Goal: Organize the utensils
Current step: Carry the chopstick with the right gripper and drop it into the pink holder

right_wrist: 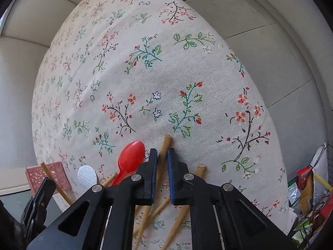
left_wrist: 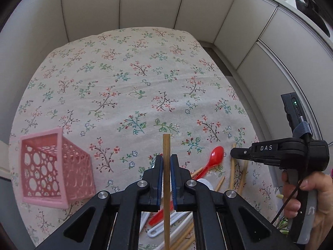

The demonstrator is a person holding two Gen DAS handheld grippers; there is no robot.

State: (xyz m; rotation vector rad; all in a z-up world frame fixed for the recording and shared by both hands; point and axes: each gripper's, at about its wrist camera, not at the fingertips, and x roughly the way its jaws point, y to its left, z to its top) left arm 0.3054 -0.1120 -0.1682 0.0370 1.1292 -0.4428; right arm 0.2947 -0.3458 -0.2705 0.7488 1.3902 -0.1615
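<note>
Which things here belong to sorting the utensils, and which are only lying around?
For the job: thin wooden chopstick held in left gripper, red plastic spoon, pink perforated plastic basket, loose wooden chopsticks.

Lying about: packets and bags, floral tablecloth.

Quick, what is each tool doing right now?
Left tool: closed on a chopstick, lifted off the table.
Right tool: around another chopstick in the pile; cannot tell whether it grips.
</note>
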